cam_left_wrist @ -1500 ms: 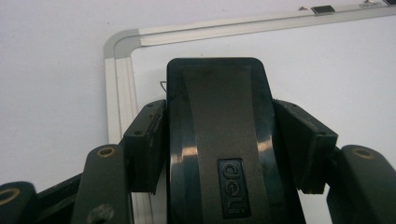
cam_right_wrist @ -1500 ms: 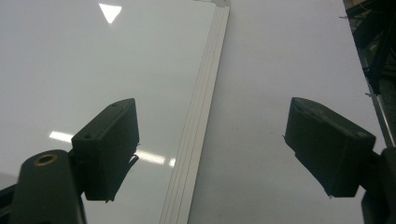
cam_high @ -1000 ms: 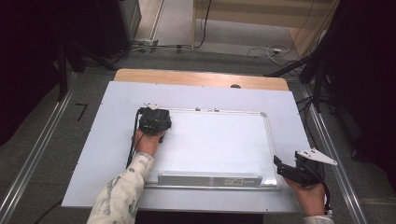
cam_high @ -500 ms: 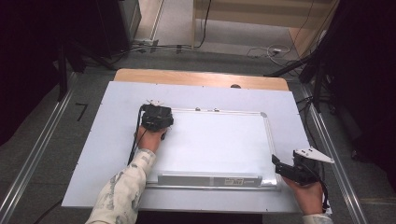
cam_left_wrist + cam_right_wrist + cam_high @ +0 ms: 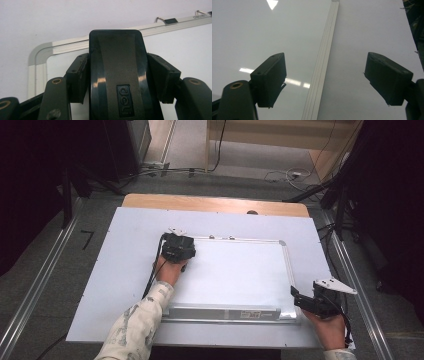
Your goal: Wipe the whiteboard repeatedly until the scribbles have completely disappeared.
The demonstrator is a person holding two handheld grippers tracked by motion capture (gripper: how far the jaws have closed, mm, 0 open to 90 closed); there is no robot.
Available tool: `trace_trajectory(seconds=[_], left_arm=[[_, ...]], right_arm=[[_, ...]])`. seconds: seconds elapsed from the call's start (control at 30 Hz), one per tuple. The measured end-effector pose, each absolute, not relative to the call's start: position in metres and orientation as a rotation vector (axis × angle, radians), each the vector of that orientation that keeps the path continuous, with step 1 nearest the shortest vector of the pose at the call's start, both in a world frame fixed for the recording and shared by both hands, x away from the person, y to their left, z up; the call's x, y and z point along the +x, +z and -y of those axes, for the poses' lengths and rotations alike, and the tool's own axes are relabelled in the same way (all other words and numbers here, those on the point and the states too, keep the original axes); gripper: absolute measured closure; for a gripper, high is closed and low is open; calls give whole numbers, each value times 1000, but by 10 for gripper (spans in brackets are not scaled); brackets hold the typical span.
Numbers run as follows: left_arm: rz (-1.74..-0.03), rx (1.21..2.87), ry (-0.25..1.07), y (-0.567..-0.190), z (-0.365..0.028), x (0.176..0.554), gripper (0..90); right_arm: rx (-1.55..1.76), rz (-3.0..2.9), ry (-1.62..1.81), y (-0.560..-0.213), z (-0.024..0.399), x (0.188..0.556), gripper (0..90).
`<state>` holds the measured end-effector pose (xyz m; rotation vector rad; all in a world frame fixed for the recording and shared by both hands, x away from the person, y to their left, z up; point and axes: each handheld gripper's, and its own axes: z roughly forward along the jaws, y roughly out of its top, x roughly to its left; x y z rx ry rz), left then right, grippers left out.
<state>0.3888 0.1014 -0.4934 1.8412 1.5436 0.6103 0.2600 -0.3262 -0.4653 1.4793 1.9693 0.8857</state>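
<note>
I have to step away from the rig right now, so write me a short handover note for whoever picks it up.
Left gripper: shut on the black eraser, over the whiteboard's upper left corner.
Right gripper: open, holding nothing, jaws either side of the whiteboard's right frame edge near the bottom right corner.
Whiteboard lies flat on the white table, its tray side nearest the person.
Done: eraser picked up; no marks visible on the board surface.
Left: probably finish any wiping at that corner, then set the eraser down.
</note>
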Motion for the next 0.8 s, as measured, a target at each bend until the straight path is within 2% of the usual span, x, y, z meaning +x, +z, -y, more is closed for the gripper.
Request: trace_trajectory(seconds=[0.47, 0.8], left_arm=[[-1495, 1883, 596, -493, -89, 386, 385], [-1587, 1834, 644, -493, -116, 386, 385]], right_arm=[[1487, -1963, 887, -465, 328, 259, 162], [1491, -1950, 891, -465, 331, 255, 162]])
